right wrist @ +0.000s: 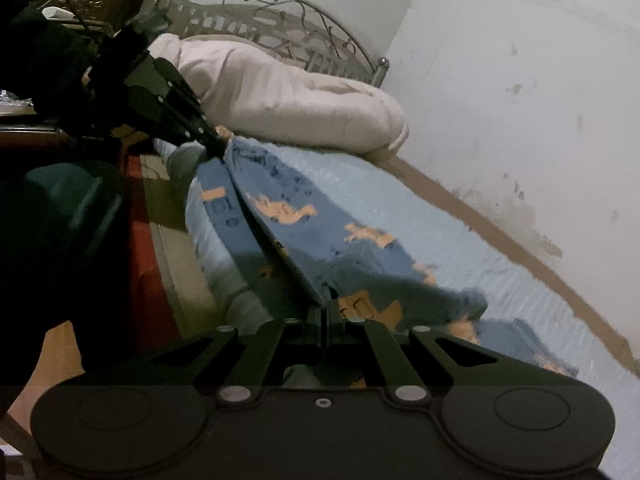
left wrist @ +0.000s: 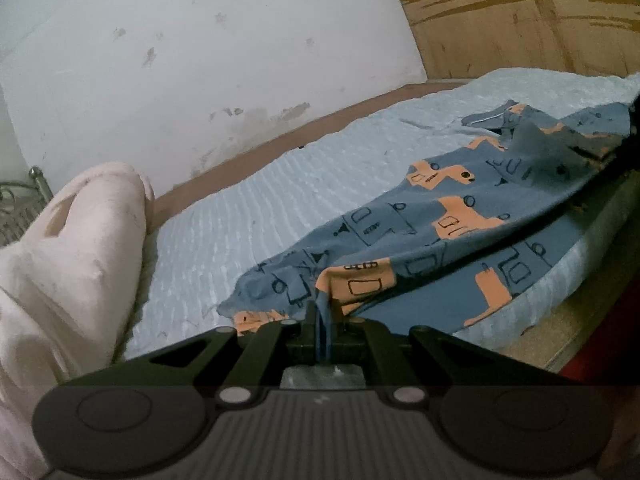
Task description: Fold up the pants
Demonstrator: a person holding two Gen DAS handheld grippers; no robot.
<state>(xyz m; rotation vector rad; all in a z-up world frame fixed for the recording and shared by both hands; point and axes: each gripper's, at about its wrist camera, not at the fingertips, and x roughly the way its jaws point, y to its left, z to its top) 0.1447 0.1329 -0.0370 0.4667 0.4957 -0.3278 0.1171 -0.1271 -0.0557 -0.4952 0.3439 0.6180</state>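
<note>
Pants (left wrist: pixel 452 216), blue with orange prints, hang taut between your tools above the mattress (left wrist: pixel 256 216), near its front edge. Your left gripper (left wrist: pixel 320 312) and right gripper (right wrist: pixel 326 300) each sit pressed together on a fabric edge. You seem mid-fold, though dim light hides the far end. Next, carry the lifted edge toward the wall (left wrist: pixel 200 60); room is open there, the pillow (right wrist: pixel 288 100) stays clear.

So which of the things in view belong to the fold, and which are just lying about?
In the job:
- pants, blue with orange print, lifted along one edge
- left gripper, shut on the pants
- right gripper, shut on the pants
- bed underneath

Lying about:
- pale comforter by the metal headboard
</note>
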